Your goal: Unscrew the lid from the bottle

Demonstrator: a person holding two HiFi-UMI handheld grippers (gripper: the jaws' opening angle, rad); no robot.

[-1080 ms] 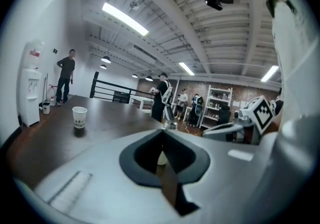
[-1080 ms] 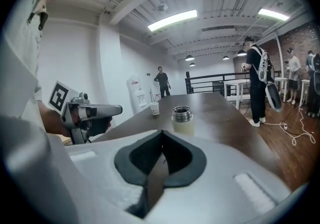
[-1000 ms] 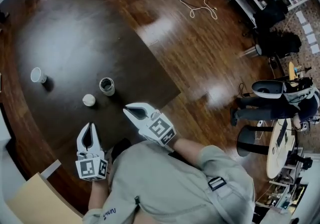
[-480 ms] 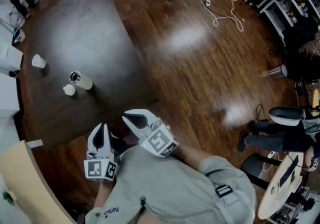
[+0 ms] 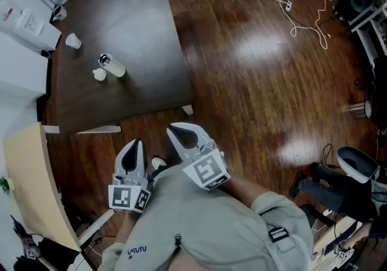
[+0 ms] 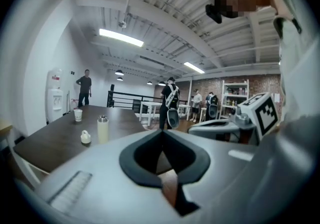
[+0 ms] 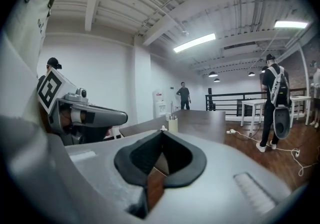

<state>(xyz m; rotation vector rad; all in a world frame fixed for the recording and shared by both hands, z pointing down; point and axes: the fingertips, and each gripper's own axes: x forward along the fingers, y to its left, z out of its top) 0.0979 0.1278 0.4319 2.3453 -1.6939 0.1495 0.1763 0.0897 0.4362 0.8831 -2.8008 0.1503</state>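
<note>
Head view shows the bottle (image 5: 113, 65) on the dark table (image 5: 139, 16), far and to the left of both grippers and well apart from them. It stands upright, pale, and its mouth looks open. A small white lid (image 5: 99, 74) sits just beside it on the left, so it seems already off. The left gripper (image 5: 136, 146) is the nearer one. Both it and the right gripper (image 5: 179, 132) have jaws pressed together on nothing.

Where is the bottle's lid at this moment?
In the head view, upper left: the lid sits on the dark table, just beside the bottle.
</note>
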